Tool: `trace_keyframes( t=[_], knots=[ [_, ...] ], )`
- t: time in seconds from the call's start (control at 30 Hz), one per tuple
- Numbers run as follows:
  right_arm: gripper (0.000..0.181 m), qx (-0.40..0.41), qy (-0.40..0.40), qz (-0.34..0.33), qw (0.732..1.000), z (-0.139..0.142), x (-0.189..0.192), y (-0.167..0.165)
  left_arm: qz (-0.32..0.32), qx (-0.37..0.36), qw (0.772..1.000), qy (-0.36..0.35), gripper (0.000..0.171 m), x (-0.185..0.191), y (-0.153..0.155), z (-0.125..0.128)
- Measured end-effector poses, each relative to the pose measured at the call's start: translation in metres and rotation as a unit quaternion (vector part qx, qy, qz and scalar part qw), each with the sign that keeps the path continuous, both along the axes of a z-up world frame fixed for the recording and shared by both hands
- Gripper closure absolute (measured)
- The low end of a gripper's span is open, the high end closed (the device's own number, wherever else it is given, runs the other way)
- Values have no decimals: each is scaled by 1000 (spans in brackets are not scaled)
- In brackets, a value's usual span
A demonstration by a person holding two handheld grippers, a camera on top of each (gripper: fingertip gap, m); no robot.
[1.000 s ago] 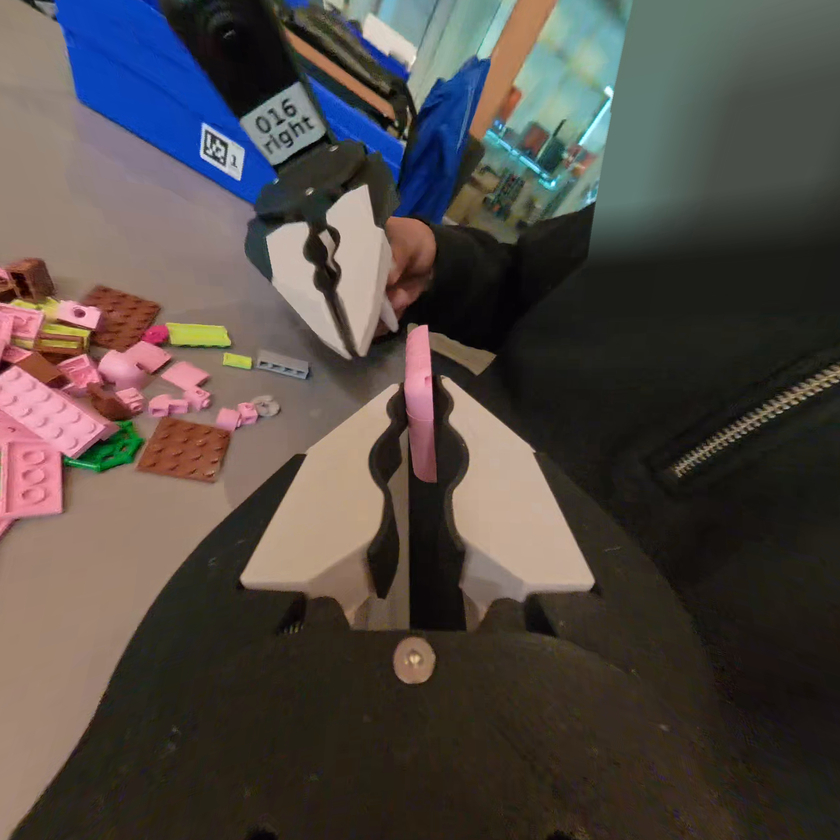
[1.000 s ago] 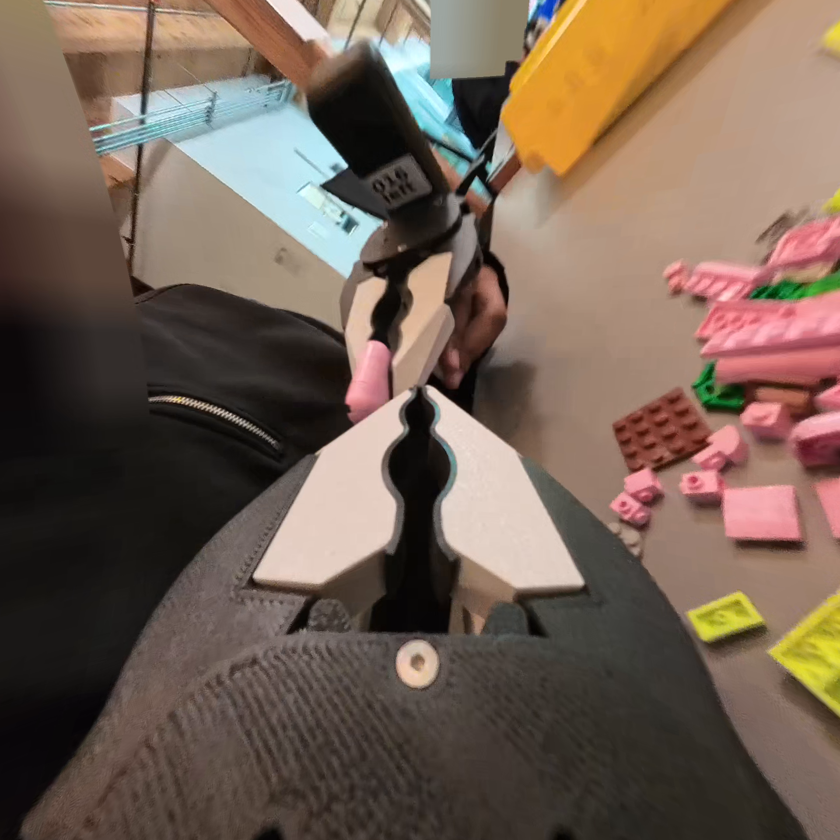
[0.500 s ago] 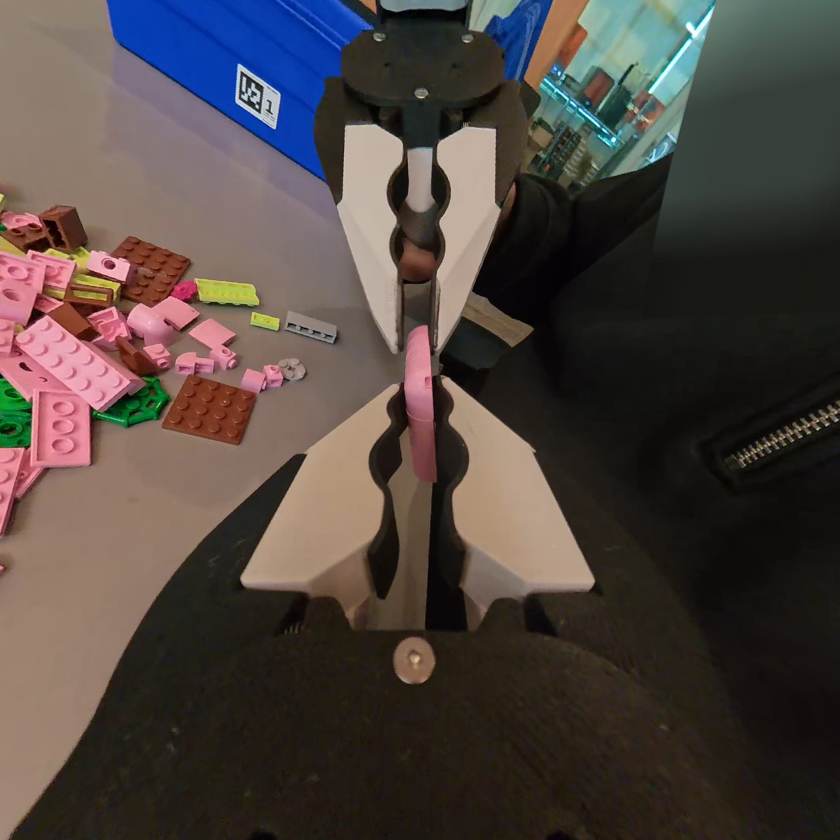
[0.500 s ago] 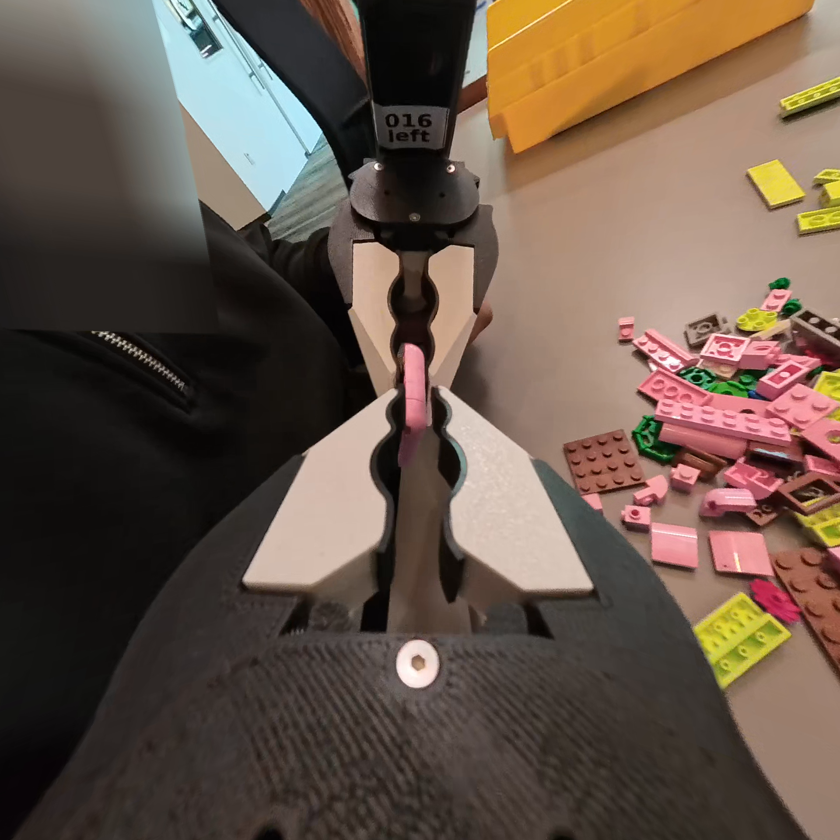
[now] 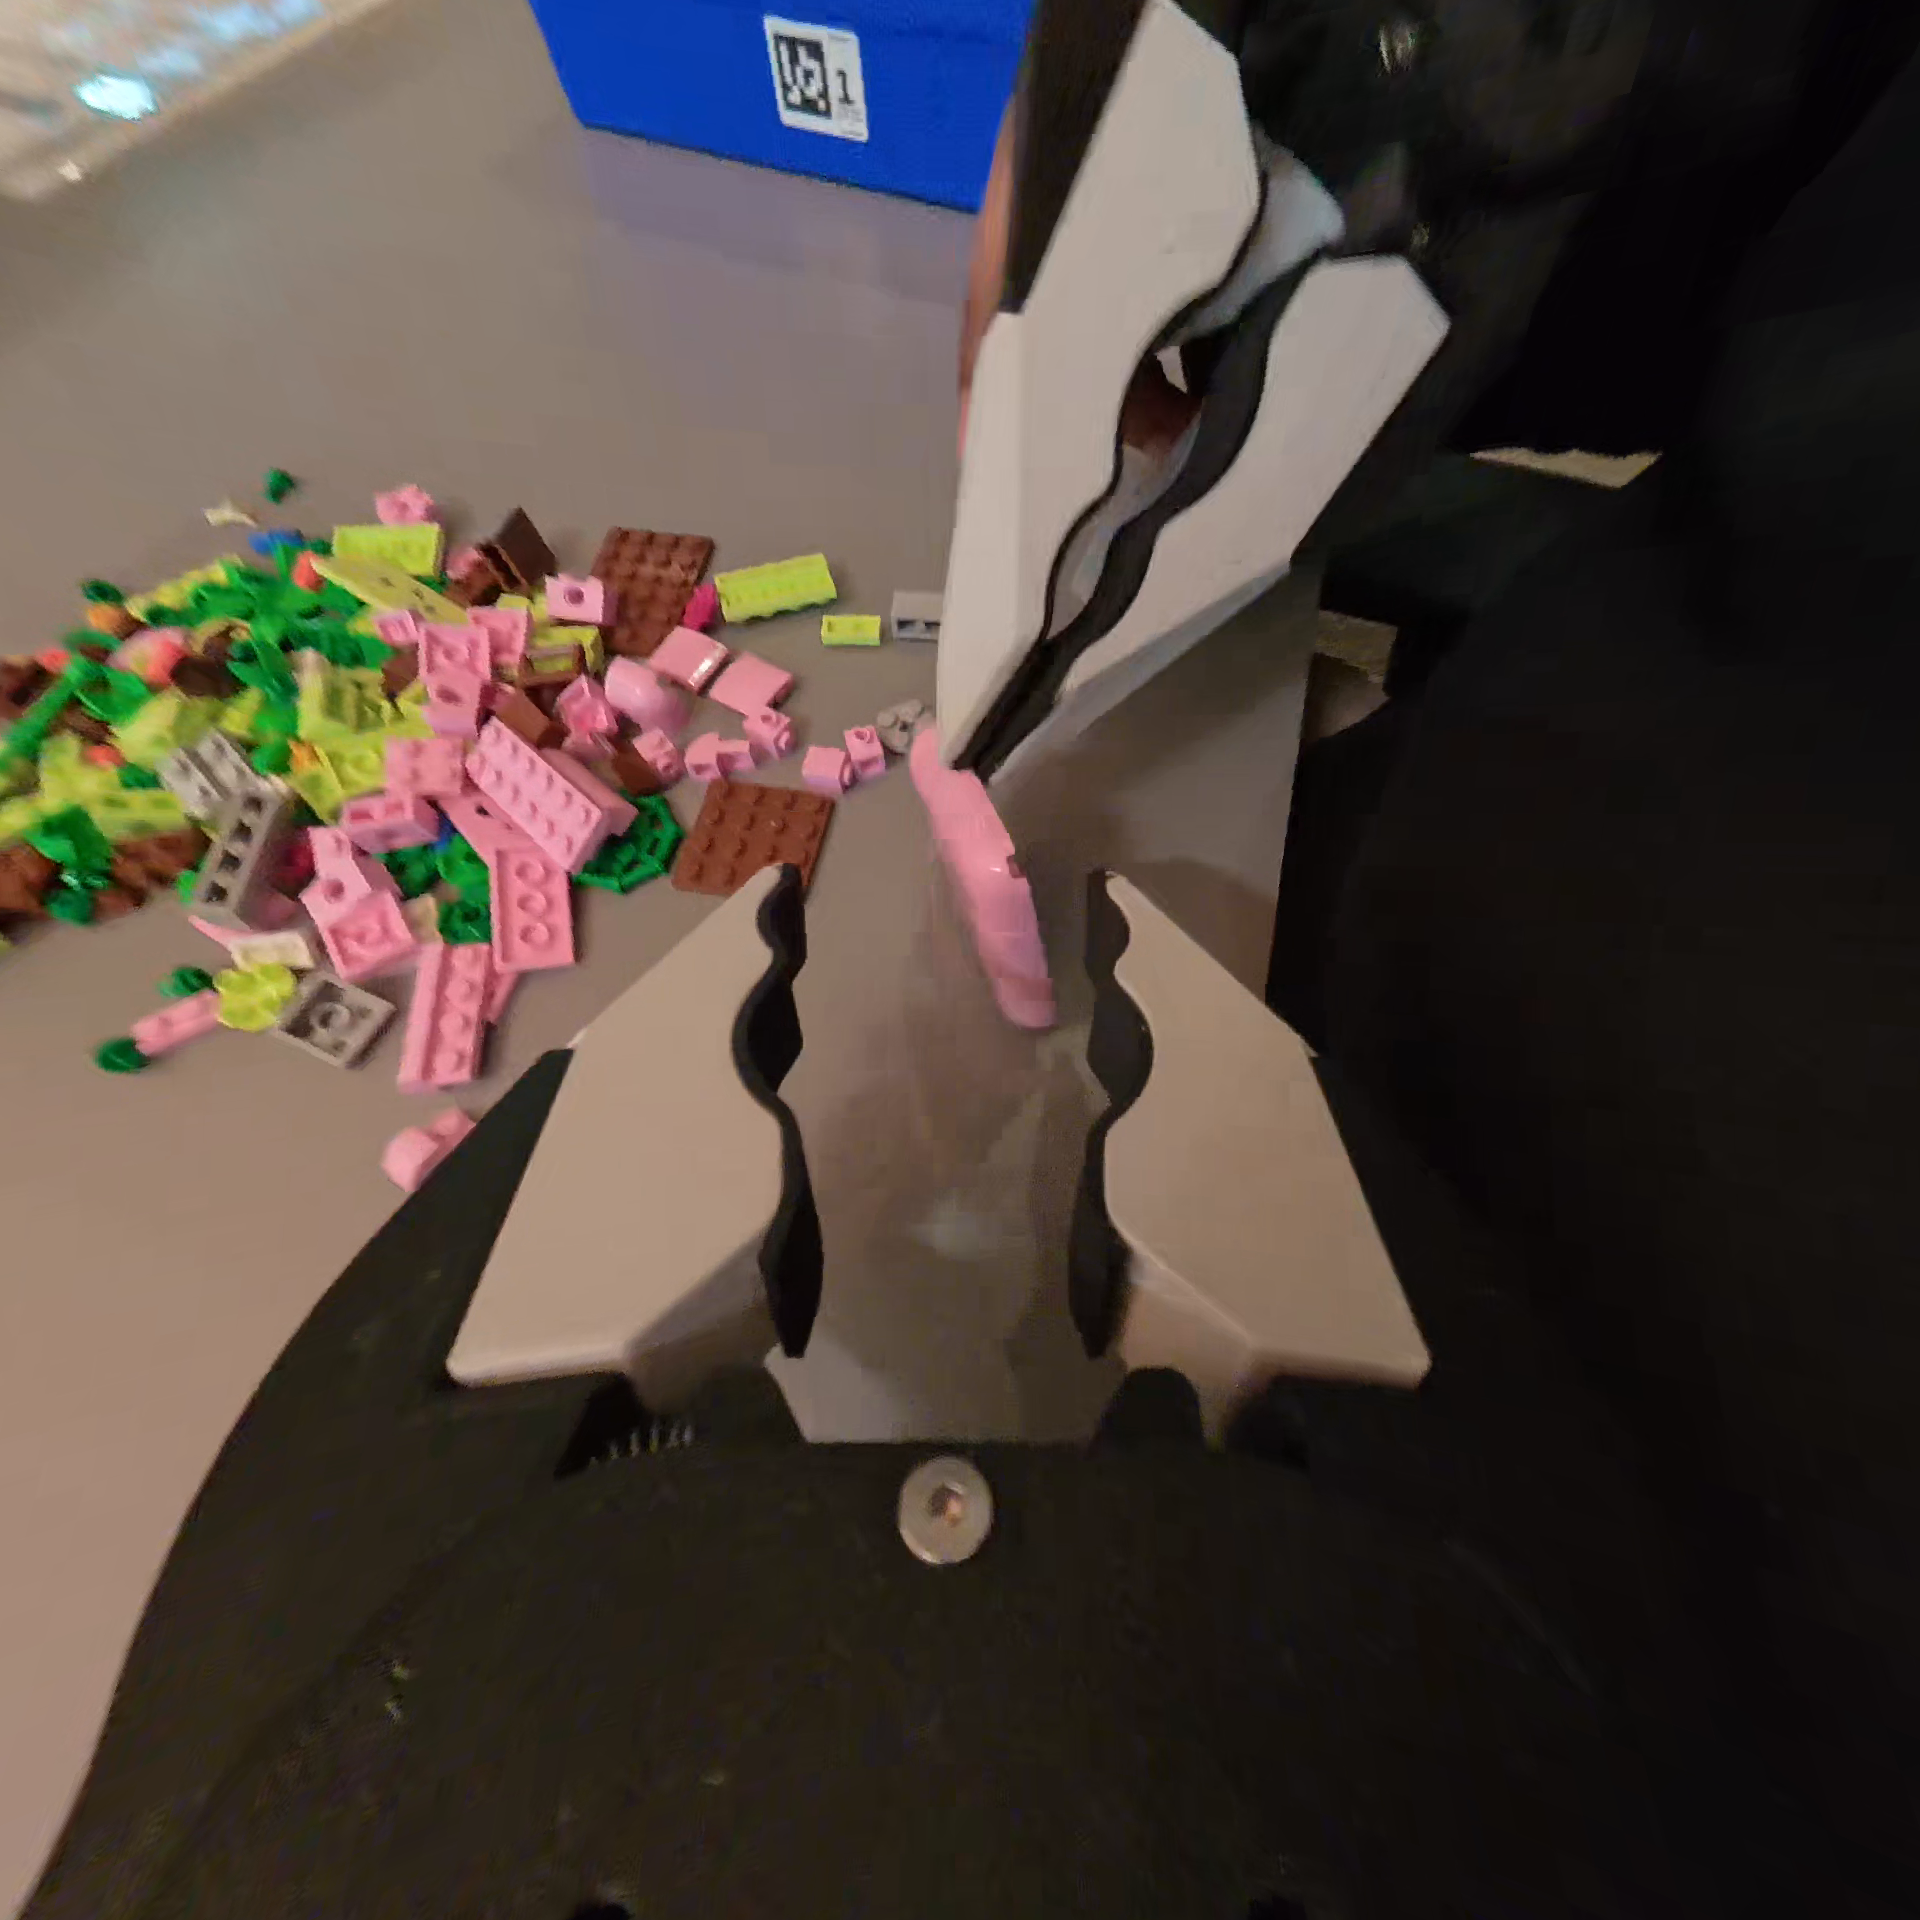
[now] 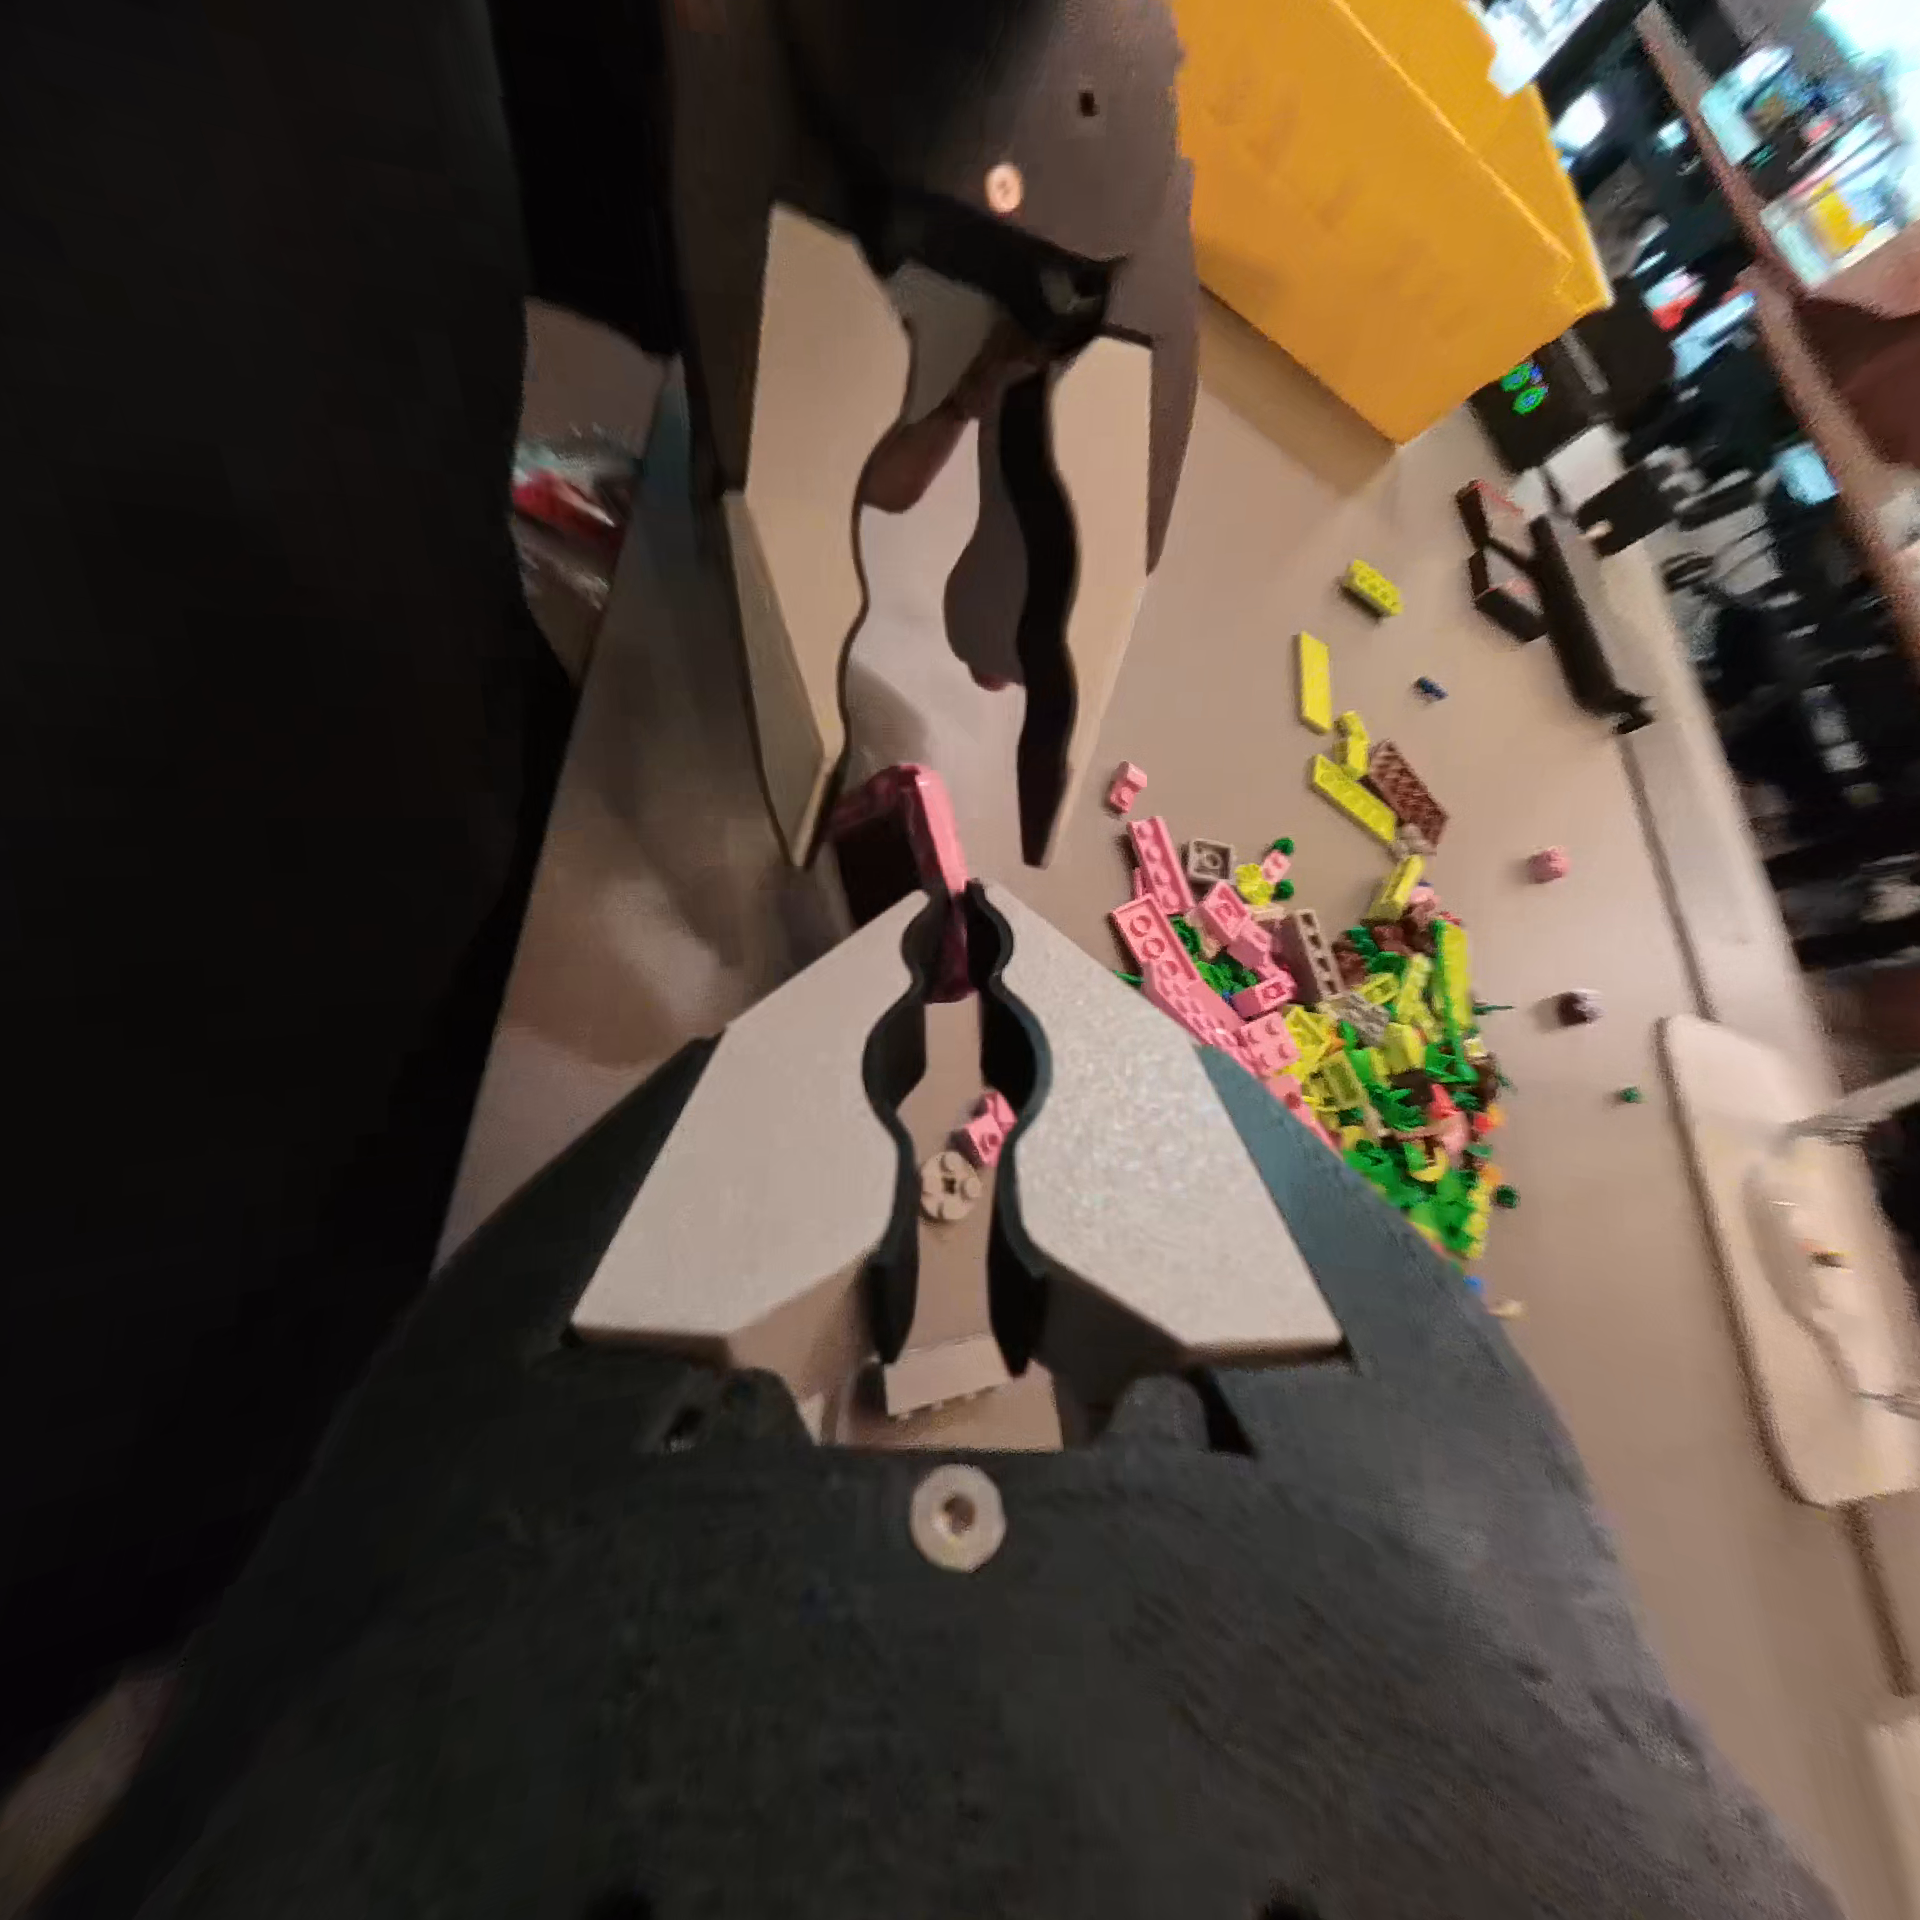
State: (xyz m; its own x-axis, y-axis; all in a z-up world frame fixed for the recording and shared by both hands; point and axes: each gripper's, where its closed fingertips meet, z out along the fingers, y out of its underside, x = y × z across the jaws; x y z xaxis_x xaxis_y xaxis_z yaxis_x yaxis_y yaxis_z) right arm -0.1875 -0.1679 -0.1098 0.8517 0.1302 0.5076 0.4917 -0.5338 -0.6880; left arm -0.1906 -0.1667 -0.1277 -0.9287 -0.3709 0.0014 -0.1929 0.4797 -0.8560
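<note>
A heap of loose bricks [image 5: 416, 769] lies on the grey table [image 5: 520, 343] beside a blue bin [image 5: 790, 83]. The right gripper [image 6: 961, 894] pinches the pink piece [image 5: 982, 894] at its tip; the left gripper [image 5: 945, 883] gapes wide around it, not touching.

A pile of building bricks [image 5: 416, 748] is lying on the table [image 5: 416, 312], left of the left gripper [image 5: 945, 894]. Behind the pile, a bin [image 5: 790, 94] is standing at the far edge. The right gripper [image 5: 961, 753] is hanging directly ahead, a curved brick [image 5: 987, 894] sitting between the two.

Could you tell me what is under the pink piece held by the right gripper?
Bare grey table lies under the pink piece clamped in the right gripper; nothing is covering that spot.
</note>
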Motion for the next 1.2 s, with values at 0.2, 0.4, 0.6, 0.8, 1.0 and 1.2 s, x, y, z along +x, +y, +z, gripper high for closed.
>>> trace_keyframes(
  t=[0.2, 0.4, 0.6, 0.8, 1.0, 1.2],
  knots=[
    [181, 7, -72, 34, 997, -6, -15, -3, -2, 4, 1000, 29, 117, -8, 2, -5],
    [181, -34, -32, 49, 998, -17, -31, -27, -20, 38, 999, 25, 118, -15, -5, -15],
    [181, -89, -14, -1, 996, -45, -31, -50, -41, 48, 997, 35, 118, -19, -14, -18],
    [181, -24, 79, -53, 995, -28, -22, -54, -24, 64, 997, 35, 115, -15, -17, -23],
    [143, 21, 255, -64, 964, -24, -24, -37, 9, 48, 997, 64, 105, -18, -26, -22],
    [133, -29, 244, -14, 969, -27, -10, -18, 55, 85, 994, 43, 127, -8, -23, -30]
  ],
)
